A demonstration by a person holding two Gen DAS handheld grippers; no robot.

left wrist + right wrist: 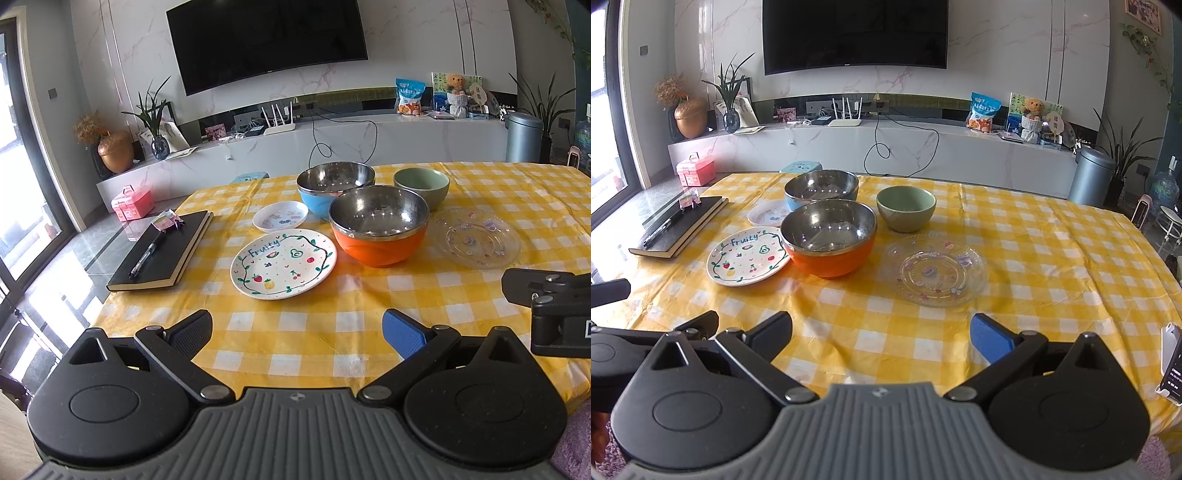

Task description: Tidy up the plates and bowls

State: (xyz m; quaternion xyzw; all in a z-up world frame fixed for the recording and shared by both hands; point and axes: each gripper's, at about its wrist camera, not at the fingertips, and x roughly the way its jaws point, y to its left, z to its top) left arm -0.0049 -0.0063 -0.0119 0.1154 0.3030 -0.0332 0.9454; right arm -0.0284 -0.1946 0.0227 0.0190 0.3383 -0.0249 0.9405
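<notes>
Plates and bowls grouped on yellow-and-white checked tablecloth (332, 332); landmark = orange bowl (380, 247), steel-lined, orange outside, upright, nothing visible inside. Just beside it on camera-left, near touching, white "Fruity" plate (283, 263), hand-painted fruit and a green vine ring, blue lettering, lying flat. Behind orange bowl toward the TV wall, blue bowl (334, 188), same steel lining, blue outside, close behind or touching, cannot tell which. Left of blue bowl and behind Fruity plate, small white plate (280, 216) with small coloured prints. Behind-right of orange bowl, green ceramic bowl (422, 186), matte sage, apart from it. Right of orange bowl, clear glass plate (936, 271), ridged with small coloured decals, flat, a gap between. Far camera-left of orange bowl, black notebook (162, 254) with pen (146, 256) on top.

Left gripper (297, 332) over near table edge, in front of Fruity plate, fingers spread wide, holding nothing; right gripper (881, 336) likewise spread wide and bare, in front of orange bowl and glass plate, well short of all dishes.
</notes>
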